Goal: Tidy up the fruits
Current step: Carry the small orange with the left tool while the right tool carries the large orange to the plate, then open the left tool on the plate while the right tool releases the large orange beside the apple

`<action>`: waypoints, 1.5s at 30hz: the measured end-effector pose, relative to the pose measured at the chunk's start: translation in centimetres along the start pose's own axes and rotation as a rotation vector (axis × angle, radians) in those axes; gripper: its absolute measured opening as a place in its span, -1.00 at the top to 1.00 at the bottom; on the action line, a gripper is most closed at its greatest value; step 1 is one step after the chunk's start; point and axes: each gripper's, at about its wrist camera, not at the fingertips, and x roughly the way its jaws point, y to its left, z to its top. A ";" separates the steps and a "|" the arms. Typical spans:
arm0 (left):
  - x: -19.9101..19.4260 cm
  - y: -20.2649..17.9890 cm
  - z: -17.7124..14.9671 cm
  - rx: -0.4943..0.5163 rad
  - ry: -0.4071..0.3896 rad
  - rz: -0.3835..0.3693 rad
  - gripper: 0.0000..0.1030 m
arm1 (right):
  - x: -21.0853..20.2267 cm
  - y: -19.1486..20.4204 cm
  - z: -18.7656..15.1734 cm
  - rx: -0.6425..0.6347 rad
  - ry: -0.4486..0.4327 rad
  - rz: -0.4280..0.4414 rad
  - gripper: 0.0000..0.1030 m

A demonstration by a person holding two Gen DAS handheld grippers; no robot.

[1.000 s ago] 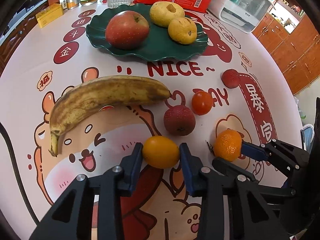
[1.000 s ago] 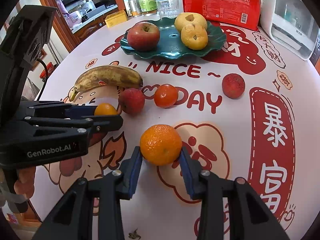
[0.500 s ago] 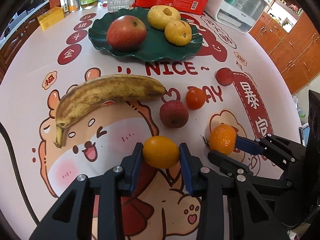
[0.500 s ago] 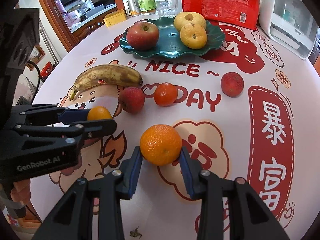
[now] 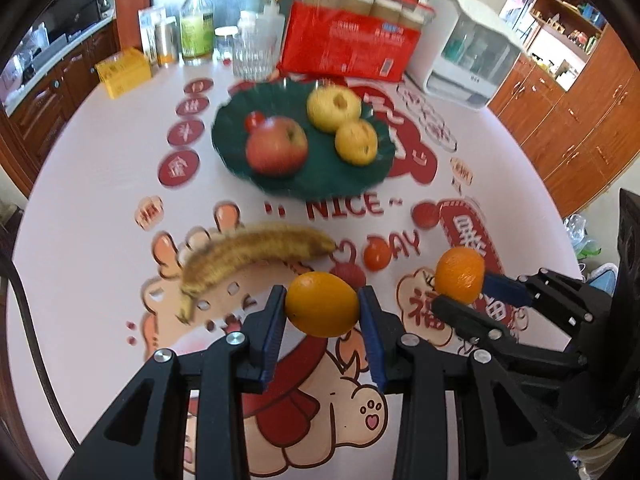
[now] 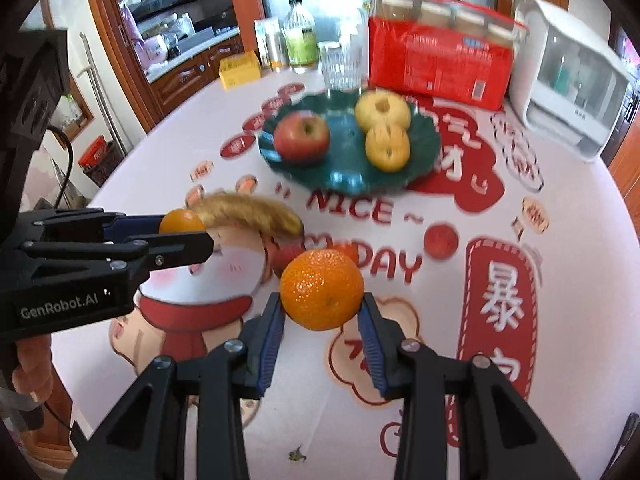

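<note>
We lift both fruits off the table: the left gripper (image 5: 322, 314) raises its orange (image 5: 322, 305), the right gripper (image 6: 322, 314) its mandarin (image 6: 322, 289).
</note>
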 end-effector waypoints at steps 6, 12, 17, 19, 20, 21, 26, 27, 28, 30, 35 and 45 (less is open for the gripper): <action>-4.2 0.2 3.5 0.056 -0.082 0.043 0.33 | -4.7 0.3 4.6 -0.009 -0.089 0.000 0.27; -8.6 0.2 8.4 0.102 -0.164 0.083 0.33 | -9.0 -0.3 10.3 0.001 -0.155 -0.005 0.27; -11.3 0.3 13.0 0.142 -0.220 0.127 0.33 | -12.0 -1.2 15.7 -0.004 -0.214 -0.032 0.27; -11.8 0.3 14.9 0.156 -0.227 0.145 0.33 | -12.7 -1.5 17.7 -0.006 -0.234 -0.046 0.27; -12.0 0.3 15.7 0.161 -0.229 0.152 0.33 | -12.8 -1.6 18.6 -0.008 -0.239 -0.053 0.27; -12.0 0.3 16.7 0.163 -0.232 0.163 0.33 | -12.9 -1.7 19.4 -0.012 -0.241 -0.060 0.27; -10.8 0.5 20.6 0.164 -0.226 0.167 0.33 | -11.5 -2.2 22.9 -0.022 -0.238 -0.074 0.27; -10.1 0.7 21.3 0.161 -0.219 0.164 0.33 | -10.8 -2.3 23.4 -0.023 -0.233 -0.073 0.27; -9.5 0.7 21.8 0.157 -0.212 0.163 0.33 | -10.1 -2.4 23.7 -0.025 -0.226 -0.071 0.27; -7.3 1.1 22.8 0.151 -0.184 0.159 0.32 | -8.1 -2.6 24.0 -0.025 -0.200 -0.070 0.27; -1.0 2.0 23.8 0.147 -0.083 0.170 0.33 | -2.2 -3.4 23.1 -0.016 -0.088 -0.038 0.27; 11.1 4.6 23.1 0.161 0.120 0.214 0.33 | 9.1 -4.2 19.6 -0.056 0.112 0.025 0.27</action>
